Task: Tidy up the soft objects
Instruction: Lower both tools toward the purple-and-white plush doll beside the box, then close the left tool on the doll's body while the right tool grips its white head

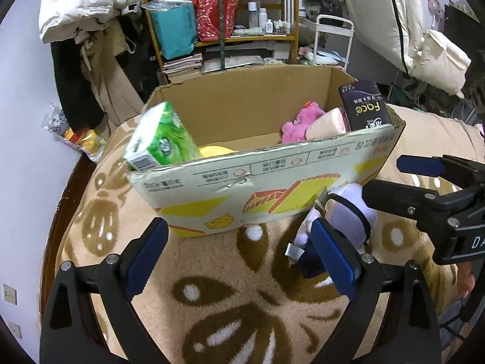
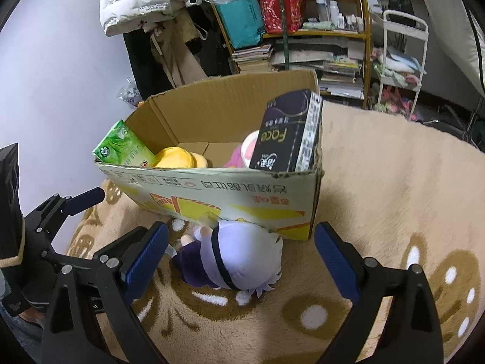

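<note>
Purple-and-white plush doll [image 2: 233, 257] lies against the cardboard box [image 2: 218, 191] — my right gripper [image 2: 239, 261] spread wide around it, my left gripper [image 1: 239, 257] wide too, empty.

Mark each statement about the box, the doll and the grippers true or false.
1. The white-haired doll lies inside the cardboard box. False: it lies on the blanket against the box's front wall.
2. The right gripper is open, with the doll between its fingers. True.
3. The green tissue pack is in the box. True.
4. The left gripper is shut on the doll. False: it is open and holds nothing.
5. The dark tissue pack lies on the blanket. False: it stands in the box.
</note>
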